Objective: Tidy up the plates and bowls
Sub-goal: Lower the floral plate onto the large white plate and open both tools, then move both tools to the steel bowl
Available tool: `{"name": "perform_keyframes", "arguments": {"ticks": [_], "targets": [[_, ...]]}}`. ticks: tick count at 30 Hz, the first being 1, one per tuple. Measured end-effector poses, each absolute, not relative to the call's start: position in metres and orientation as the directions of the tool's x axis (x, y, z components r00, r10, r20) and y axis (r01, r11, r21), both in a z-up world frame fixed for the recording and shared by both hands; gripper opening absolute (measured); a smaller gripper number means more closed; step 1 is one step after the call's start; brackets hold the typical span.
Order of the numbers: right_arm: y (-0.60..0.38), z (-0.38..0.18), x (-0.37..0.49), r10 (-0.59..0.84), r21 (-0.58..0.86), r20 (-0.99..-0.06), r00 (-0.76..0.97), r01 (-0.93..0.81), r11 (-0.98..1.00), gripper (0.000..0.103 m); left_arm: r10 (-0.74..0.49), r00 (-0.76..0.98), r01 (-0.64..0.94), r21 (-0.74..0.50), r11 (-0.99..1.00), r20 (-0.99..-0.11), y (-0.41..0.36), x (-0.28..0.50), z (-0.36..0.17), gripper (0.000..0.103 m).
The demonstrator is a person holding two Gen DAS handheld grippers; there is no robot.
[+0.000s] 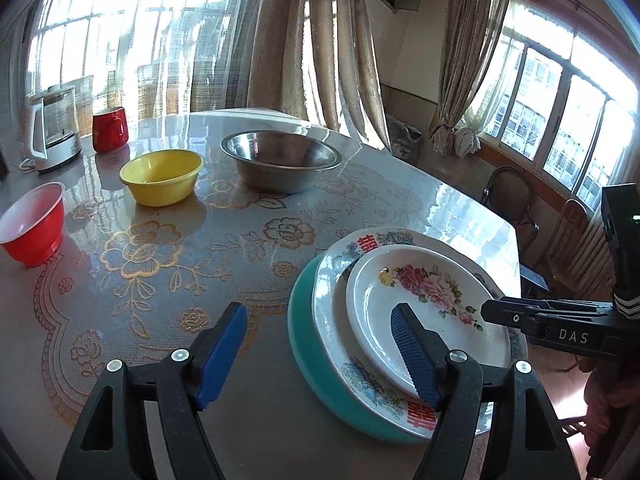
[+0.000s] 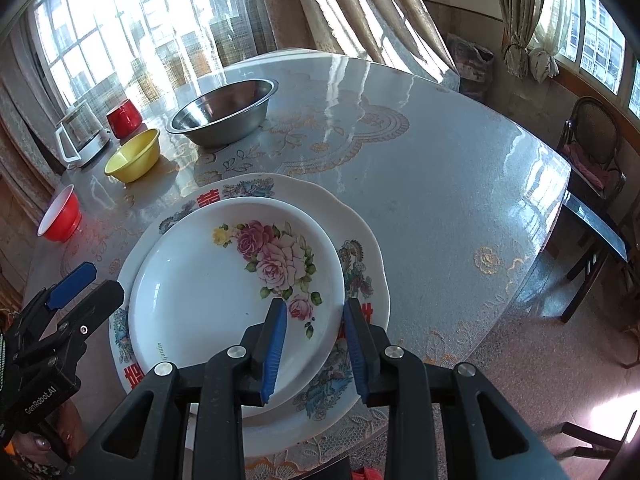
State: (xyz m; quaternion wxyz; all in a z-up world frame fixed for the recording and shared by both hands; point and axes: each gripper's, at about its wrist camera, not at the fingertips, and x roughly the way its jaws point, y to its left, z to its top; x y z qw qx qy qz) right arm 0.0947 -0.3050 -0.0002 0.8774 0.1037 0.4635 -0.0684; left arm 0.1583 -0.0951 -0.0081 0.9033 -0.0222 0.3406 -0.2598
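Plates sit stacked between both grippers' parted jaws.

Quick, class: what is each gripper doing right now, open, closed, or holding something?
Left gripper: open, holding nothing; its right finger hangs over the rose plate.
Right gripper: open, jaws astride the rose plate's rim, pads not pressing it.

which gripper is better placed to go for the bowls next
Left, likely. The left gripper is open, nothing between its pads, and faces the red bowl, yellow bowl and steel bowl. The right gripper straddles the floral plate's rim, further from them.
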Motion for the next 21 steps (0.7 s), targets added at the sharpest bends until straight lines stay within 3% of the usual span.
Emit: {"name": "perform_keyframes", "arguments": {"ticks": [21], "targets": [[-0.309,0.019,0.107,0.004,0.190,-0.786,0.618,0.235,0.953,0.033,-0.315,0.703,0.249,-0.194,0.949,-0.638,-0.064,0.189,-0.022,0.082]]}}
